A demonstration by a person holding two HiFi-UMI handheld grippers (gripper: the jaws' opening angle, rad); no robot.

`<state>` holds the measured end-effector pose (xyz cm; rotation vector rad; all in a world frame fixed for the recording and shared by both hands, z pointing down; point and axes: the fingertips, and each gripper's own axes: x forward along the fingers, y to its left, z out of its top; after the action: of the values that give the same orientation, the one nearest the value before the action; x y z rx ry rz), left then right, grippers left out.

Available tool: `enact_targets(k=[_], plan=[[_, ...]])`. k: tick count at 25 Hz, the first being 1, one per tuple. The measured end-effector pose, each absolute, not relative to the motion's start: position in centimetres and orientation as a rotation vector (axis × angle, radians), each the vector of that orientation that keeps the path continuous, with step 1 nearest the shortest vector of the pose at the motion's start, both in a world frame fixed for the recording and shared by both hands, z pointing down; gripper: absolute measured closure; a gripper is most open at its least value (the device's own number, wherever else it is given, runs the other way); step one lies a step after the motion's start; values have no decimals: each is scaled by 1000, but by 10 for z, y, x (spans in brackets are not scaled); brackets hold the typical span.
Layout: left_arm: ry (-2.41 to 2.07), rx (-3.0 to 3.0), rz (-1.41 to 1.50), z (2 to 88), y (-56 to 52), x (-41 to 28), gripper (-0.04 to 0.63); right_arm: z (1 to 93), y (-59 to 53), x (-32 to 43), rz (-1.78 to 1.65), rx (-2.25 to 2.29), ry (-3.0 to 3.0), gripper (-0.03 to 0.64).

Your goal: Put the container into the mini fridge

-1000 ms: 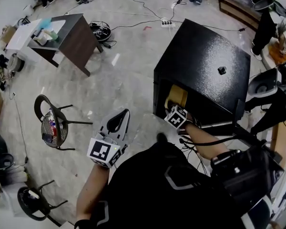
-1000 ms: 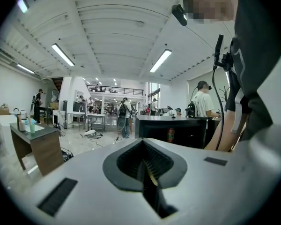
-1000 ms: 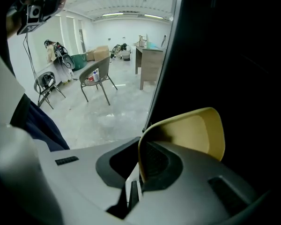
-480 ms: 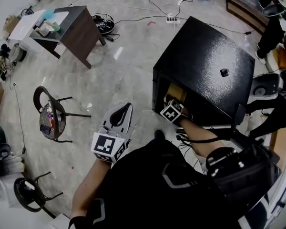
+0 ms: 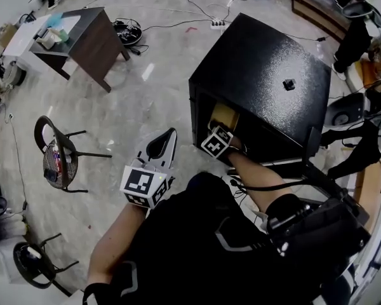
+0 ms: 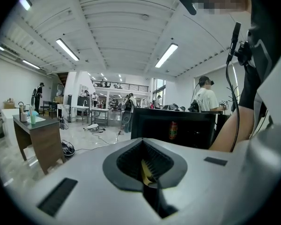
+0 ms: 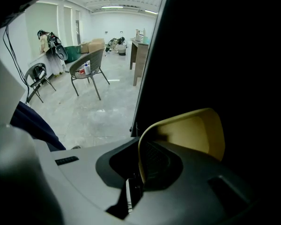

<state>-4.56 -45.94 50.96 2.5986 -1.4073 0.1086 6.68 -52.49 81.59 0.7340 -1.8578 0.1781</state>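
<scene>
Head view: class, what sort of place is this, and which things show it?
Probably a large lab or workshop hall: a power strip on the floor, a dark work table, and ceiling strip lights.

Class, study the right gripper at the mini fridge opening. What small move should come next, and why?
Probably ease the yellow container deeper into the mini fridge and down until it rests. The right gripper clamps its rim, and the container sits only just inside the dark opening.

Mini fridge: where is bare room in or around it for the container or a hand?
Free: the mini fridge top, bare around a small black object, and the floor toward the dark table. Crowded: its opening, filled by the container and right gripper. Deeper inside is too dark.
</scene>
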Motion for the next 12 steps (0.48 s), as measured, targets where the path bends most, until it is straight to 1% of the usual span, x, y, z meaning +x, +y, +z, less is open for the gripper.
enact_targets(k=[12], plan=[[-1435, 2569, 71, 532, -475, -39, 589, 827, -540, 69, 166, 769, -1834, 594]])
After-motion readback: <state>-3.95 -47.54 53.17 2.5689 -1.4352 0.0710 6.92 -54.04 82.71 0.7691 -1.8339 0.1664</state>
